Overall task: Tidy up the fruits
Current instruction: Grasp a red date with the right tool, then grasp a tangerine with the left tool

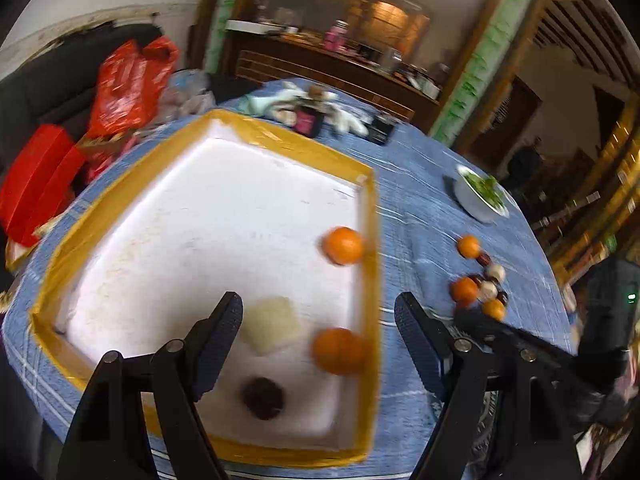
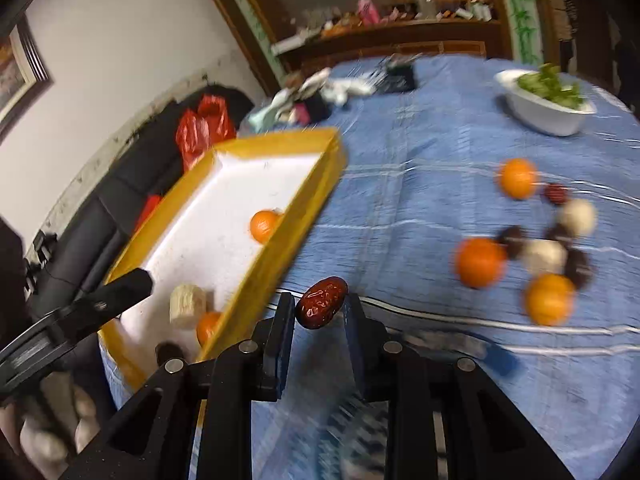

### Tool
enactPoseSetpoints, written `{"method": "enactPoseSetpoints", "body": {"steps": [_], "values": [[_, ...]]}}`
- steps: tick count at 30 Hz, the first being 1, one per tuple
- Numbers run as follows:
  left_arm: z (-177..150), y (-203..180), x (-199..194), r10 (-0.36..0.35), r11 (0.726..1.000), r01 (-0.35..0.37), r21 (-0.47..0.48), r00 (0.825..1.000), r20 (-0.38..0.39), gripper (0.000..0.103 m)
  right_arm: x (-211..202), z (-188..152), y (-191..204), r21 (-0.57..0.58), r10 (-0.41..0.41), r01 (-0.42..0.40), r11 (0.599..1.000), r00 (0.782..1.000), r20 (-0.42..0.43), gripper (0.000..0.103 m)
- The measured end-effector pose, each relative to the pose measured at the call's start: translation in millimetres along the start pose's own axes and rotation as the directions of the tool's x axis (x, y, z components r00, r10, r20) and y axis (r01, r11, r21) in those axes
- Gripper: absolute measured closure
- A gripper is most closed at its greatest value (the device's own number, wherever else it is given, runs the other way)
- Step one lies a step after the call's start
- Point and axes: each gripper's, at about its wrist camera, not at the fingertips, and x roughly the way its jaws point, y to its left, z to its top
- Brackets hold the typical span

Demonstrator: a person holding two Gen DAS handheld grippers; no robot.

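A white foam tray with a yellow taped rim [image 1: 370,264] [image 2: 280,252] lies on the blue tablecloth. It holds two oranges [image 1: 343,245] [image 1: 338,351], a pale cut chunk [image 1: 272,325] and a dark red date [image 1: 263,397]. My left gripper [image 1: 320,320] is open and empty above the tray's near right corner. My right gripper [image 2: 320,312] is shut on a red date [image 2: 321,307], held above the cloth just right of the tray. Loose on the cloth lie three oranges [image 2: 480,262], several dates and pale chunks [image 2: 544,256].
A white bowl of greens [image 2: 544,110] [image 1: 480,196] stands at the far right of the table. Cloths and dark boxes [image 1: 308,116] lie at the table's far edge. Red bags [image 1: 128,84] sit on a dark sofa to the left.
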Motion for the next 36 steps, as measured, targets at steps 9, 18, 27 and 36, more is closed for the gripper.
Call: {"method": "enactPoseSetpoints", "body": {"steps": [9,18,27,36], "values": [[-16,-94,55,-0.155,0.966,0.188,0.175,0.971,-0.184,0.029,-61,-21,-115,0.246,-0.097,0.077,0.966,0.993,0.073,0.076],[-2,-154,121,-0.109,0.956,0.157,0.247,0.974,-0.197,0.044,-63,-28,-161,0.357,-0.002,-0.044,0.933,0.992,0.127,0.076],[-4,-170,155,-0.068,0.936,0.13,0.327,0.978,-0.195,0.071,-59,-29,-160,0.333,0.039,-0.078,0.94,0.992,0.123,0.075],[0,-138,104,-0.106,0.964,0.134,0.23,0.986,-0.128,0.072,-57,-28,-136,0.234,-0.064,0.037,0.972,0.992,0.11,0.076]]}}
